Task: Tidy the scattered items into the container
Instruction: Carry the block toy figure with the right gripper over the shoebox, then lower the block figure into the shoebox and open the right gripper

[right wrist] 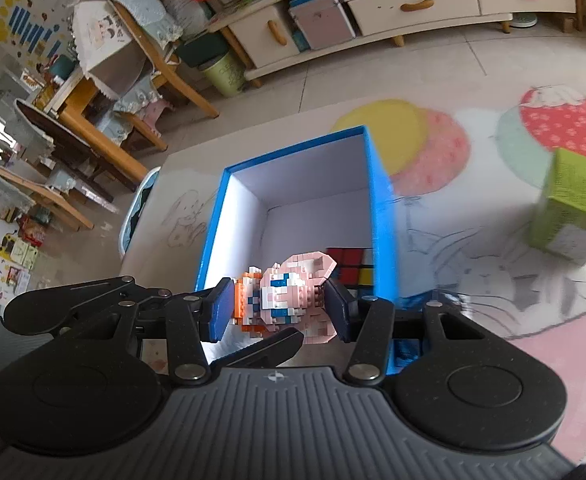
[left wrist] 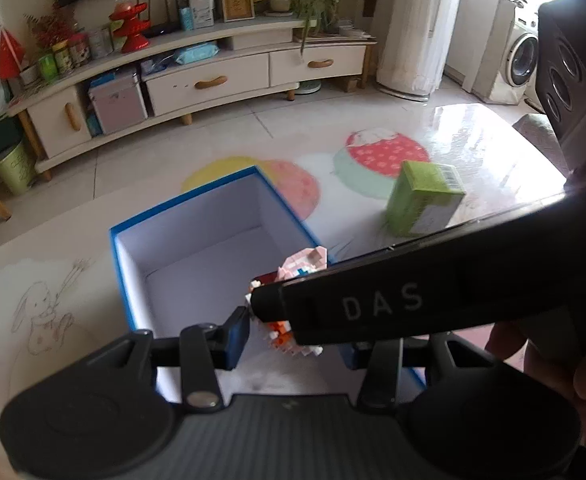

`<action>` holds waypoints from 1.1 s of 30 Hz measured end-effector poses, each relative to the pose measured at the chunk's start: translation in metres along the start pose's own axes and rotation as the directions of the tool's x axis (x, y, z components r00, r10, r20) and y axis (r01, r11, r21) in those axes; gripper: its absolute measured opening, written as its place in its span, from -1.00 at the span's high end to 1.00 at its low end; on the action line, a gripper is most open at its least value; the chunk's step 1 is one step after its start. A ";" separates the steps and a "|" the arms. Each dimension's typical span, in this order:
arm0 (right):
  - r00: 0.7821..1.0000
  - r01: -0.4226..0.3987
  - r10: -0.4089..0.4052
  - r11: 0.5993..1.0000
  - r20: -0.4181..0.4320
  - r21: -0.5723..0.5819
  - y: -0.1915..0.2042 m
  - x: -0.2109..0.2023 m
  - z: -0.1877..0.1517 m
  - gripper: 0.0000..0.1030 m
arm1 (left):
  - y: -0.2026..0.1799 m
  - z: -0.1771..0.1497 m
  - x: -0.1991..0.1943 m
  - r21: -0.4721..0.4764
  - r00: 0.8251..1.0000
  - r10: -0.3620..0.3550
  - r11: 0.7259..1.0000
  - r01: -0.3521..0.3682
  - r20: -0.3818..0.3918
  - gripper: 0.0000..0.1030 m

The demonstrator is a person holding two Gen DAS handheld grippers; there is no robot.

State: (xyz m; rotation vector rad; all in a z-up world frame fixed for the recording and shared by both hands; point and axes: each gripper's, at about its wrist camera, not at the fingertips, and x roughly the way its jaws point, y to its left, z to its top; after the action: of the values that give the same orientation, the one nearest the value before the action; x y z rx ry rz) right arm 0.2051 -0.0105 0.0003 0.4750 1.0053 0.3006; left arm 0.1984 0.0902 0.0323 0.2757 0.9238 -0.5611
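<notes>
- The right gripper (right wrist: 279,307) pinches a pink, white and orange brick-built figure (right wrist: 289,292) between its two blue pads (right wrist: 219,312), jaws about half spread and pressed on the toy's sides, above the near edge of the blue box (right wrist: 381,216).
- In the left wrist view, the same figure (left wrist: 301,270) shows partly behind the right gripper's black arm marked "DAS" (left wrist: 381,304); the left gripper (left wrist: 293,338) also has its jaws part open, one blue pad (left wrist: 235,338) beside the toy, but whether it presses on it cannot be told.
- Inside the white-lined open box lies a colour puzzle cube (right wrist: 353,266) at the bottom near corner.
- A green carton (left wrist: 423,198) stands well apart on the table (left wrist: 53,280), whose glossy cover carries balloon and rabbit drawings.
- Beyond it, a cream TV cabinet (left wrist: 213,80) crowded with tins and plants, wooden chairs (right wrist: 149,52), and a washing machine (left wrist: 523,58).
</notes>
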 end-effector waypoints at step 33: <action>0.998 0.026 -0.030 0.998 -0.050 -0.064 0.014 0.060 -0.002 -0.40 | 0.041 -0.024 0.033 -0.015 0.999 -0.008 1.000 0.007 -0.035 0.04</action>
State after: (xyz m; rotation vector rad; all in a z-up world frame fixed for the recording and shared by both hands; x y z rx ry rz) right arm 0.2339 0.0289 -0.0377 0.3972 1.0484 0.3199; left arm 0.2208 0.1234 -0.0092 0.2691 0.9625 -0.5572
